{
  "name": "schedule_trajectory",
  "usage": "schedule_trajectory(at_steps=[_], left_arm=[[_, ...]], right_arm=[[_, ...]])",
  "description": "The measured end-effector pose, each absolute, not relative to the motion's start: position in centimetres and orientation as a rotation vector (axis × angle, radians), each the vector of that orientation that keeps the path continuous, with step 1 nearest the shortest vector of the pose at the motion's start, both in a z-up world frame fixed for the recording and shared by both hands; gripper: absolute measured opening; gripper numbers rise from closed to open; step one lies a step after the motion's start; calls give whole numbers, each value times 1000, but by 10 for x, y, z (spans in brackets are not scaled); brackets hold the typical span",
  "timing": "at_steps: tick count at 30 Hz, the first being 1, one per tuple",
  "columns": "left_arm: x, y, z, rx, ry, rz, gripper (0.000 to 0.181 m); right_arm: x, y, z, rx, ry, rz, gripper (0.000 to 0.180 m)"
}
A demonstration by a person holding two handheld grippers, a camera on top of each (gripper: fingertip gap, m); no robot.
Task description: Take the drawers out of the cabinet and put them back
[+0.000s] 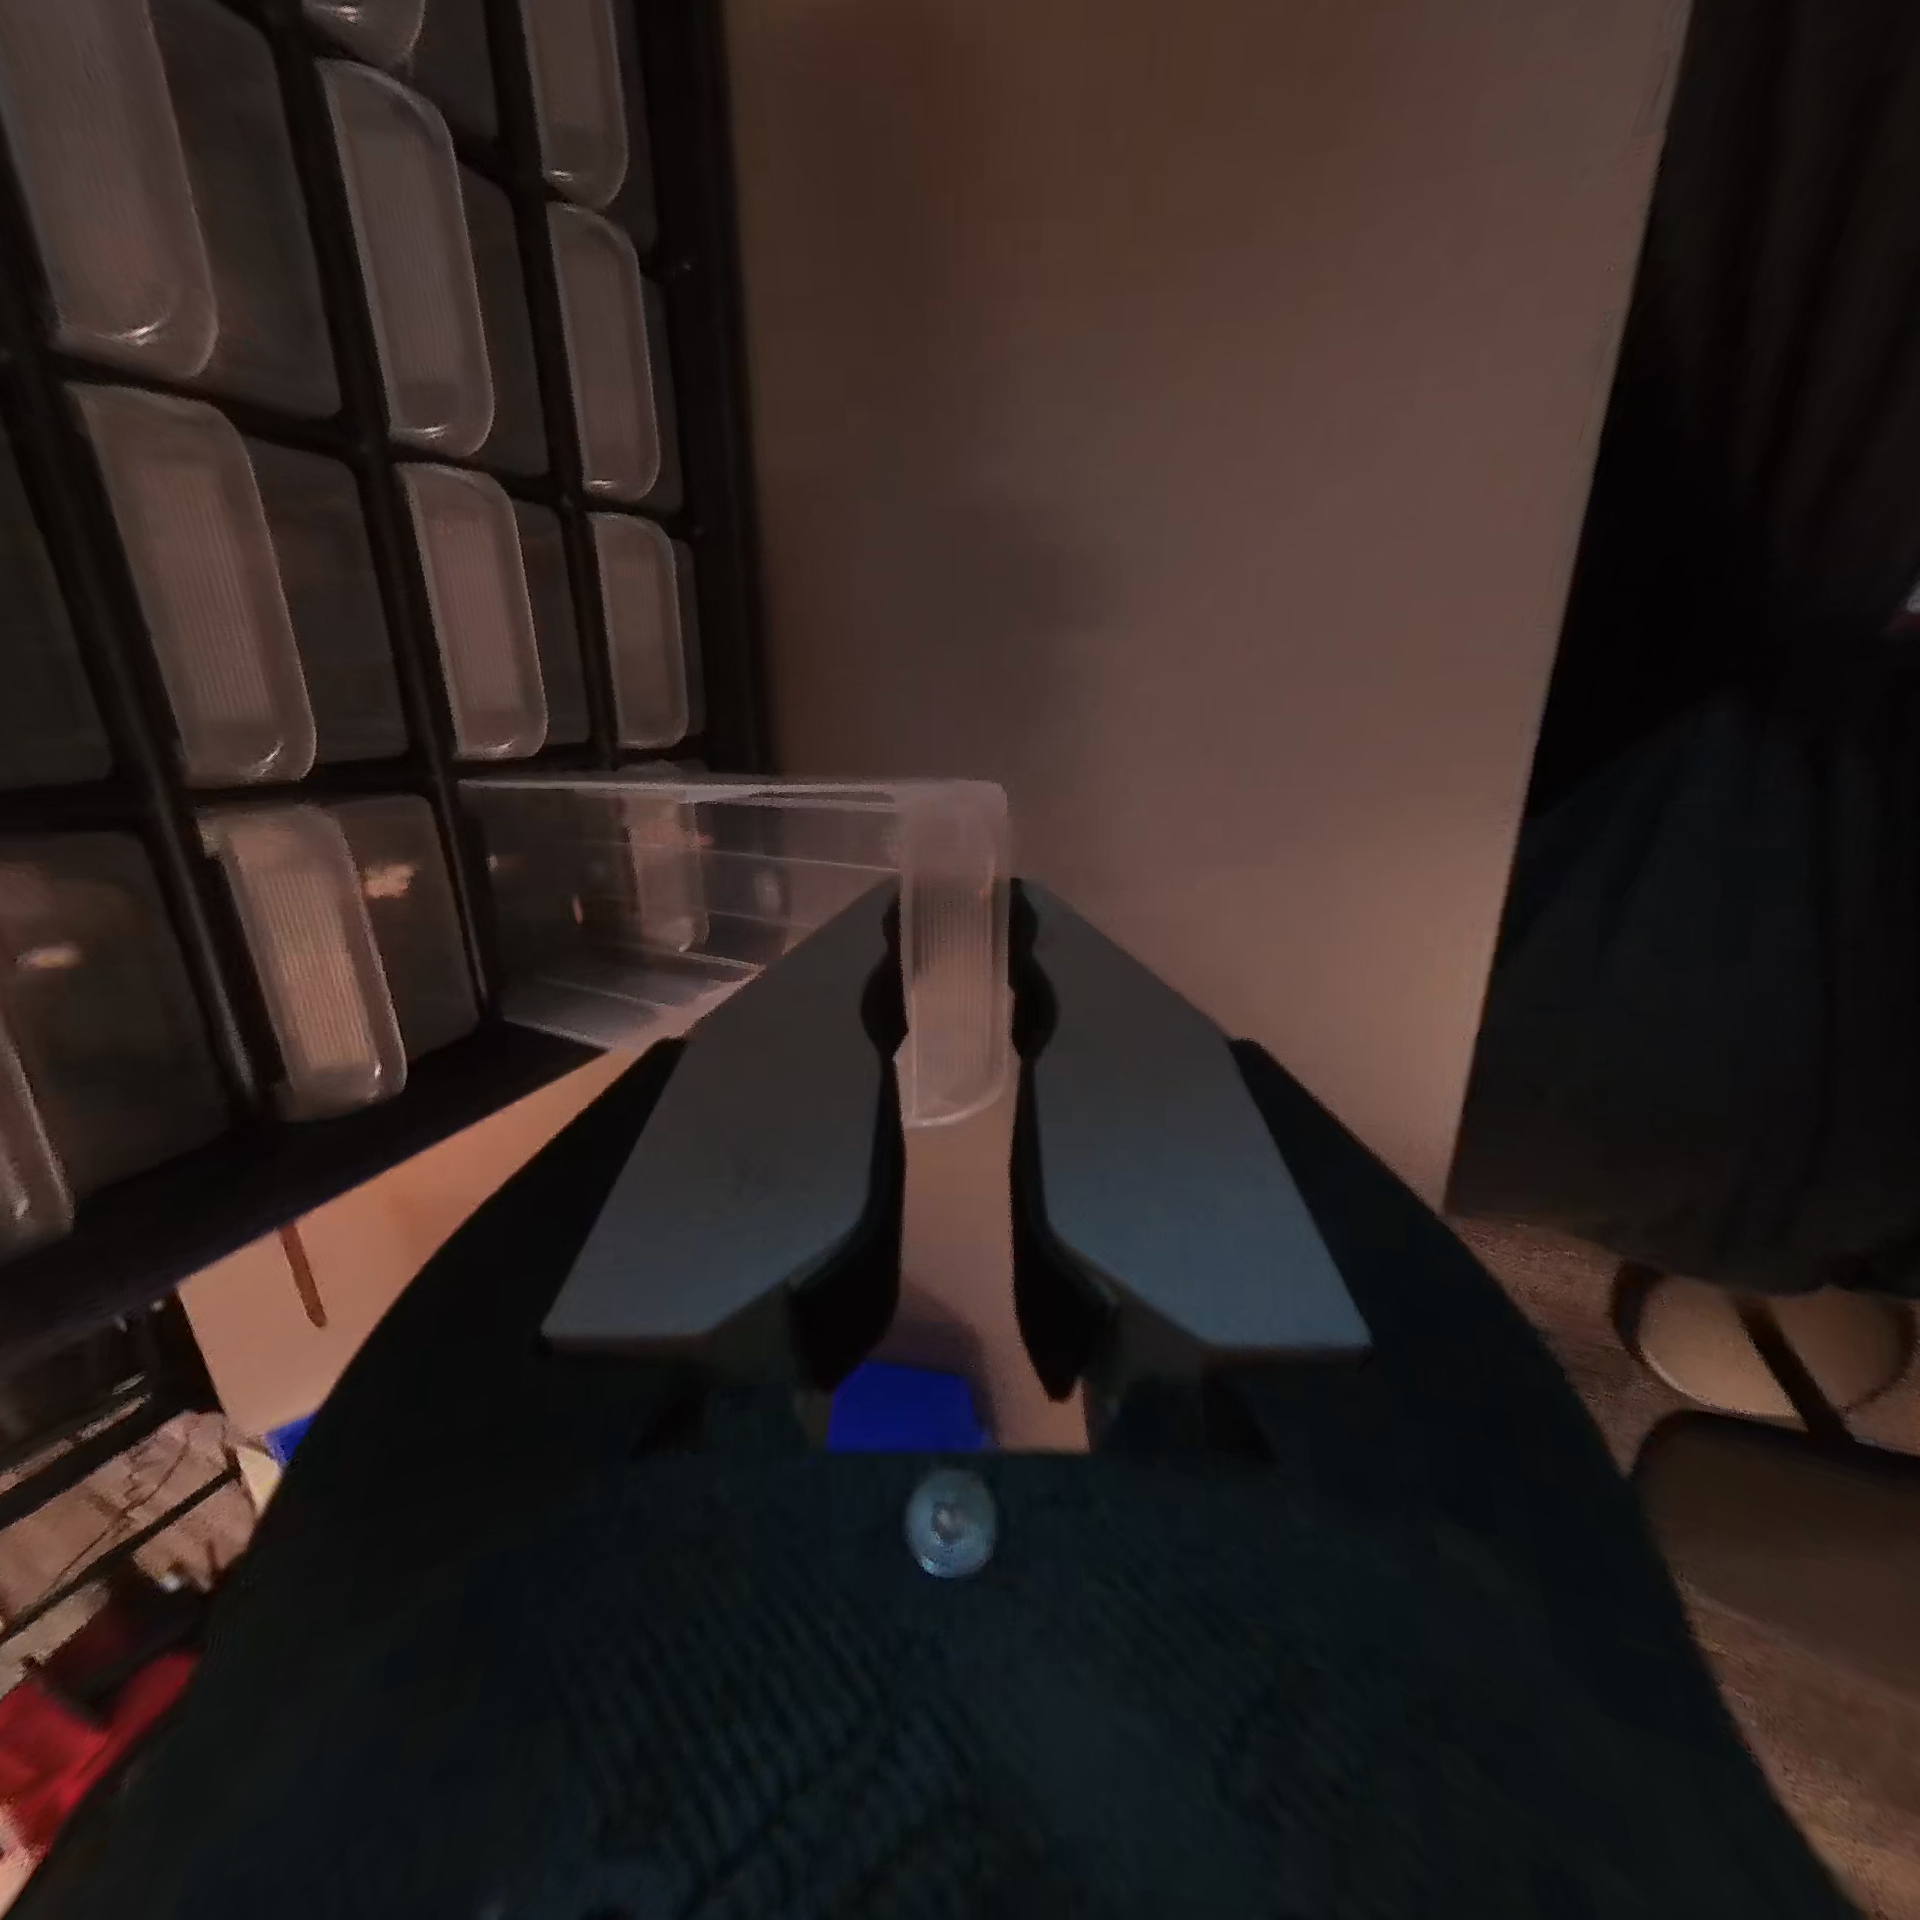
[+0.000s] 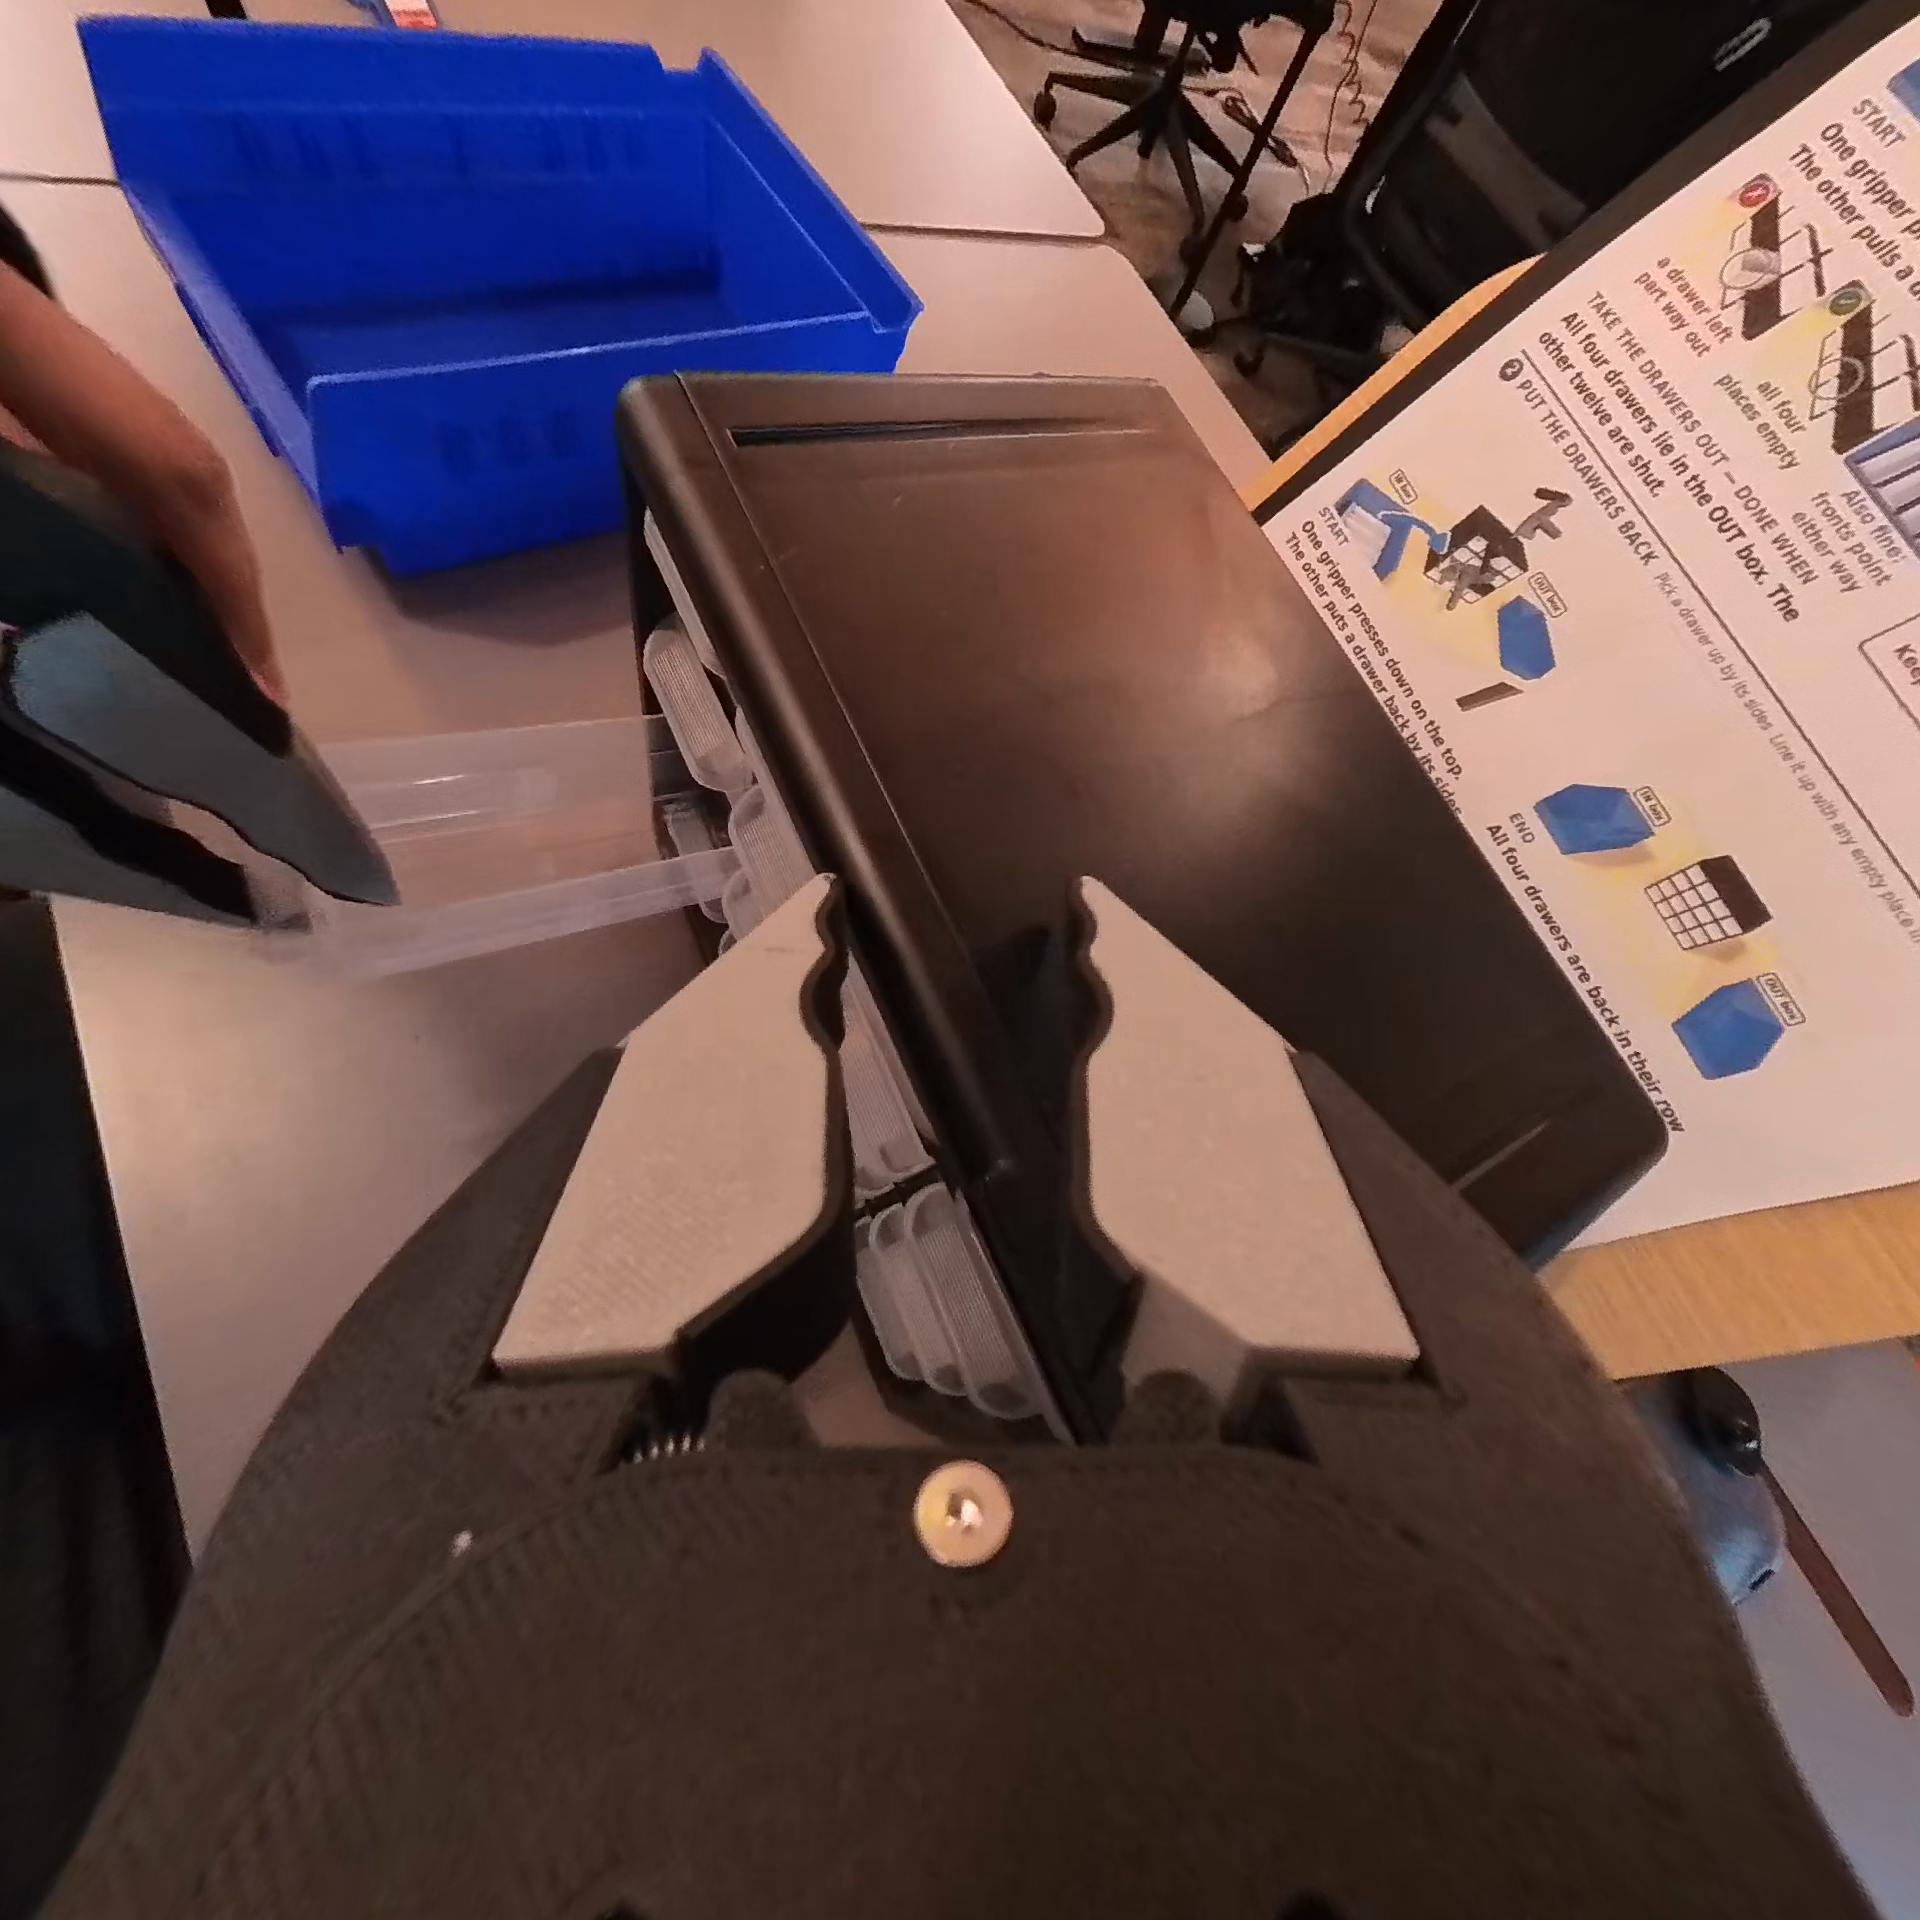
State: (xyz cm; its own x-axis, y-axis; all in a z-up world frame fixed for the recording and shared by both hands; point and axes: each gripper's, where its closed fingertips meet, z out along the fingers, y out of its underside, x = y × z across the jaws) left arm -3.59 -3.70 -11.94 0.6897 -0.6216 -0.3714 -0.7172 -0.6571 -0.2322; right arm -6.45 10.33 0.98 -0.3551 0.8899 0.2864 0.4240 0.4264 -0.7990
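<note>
The black cabinet [image 1: 364, 457] fills the left of the left wrist view, its rows of clear drawers shut. One clear drawer [image 1: 675, 883] in the bottom row sticks out most of its length. My left gripper [image 1: 954, 935] is shut on that drawer's handle [image 1: 951, 997]. In the right wrist view I look down on the cabinet's top [image 2: 1143, 727]. My right gripper [image 2: 956, 894] is open, one finger on each side of the top's front edge. The left gripper [image 2: 332, 904] shows at the left there, holding the drawer [image 2: 499, 810] out over the table.
A blue bin [image 2: 499, 436] stands on the grey table [image 2: 312, 1091] beyond the cabinet. A printed instruction sheet [image 2: 1558, 675] lies to the cabinet's right. A person's hand [image 2: 156, 468] holds the left gripper. Office chairs [image 2: 1195, 94] stand behind the table.
</note>
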Motion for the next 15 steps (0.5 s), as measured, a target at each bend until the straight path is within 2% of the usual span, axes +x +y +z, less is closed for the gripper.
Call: schedule_trajectory(at_steps=[6,11,15], left_arm=[[-61,-13,-146,-2560,1023,461,13],[-92,-4,-139,-2519,966,584,17],[-116,1,-135,-2539,784,599,19]], right_arm=[[-65,106,13,-1092,-1907,829,35],[-63,107,13,-1086,-1925,842,28],[-64,119,18,-1086,-1859,825,6]])
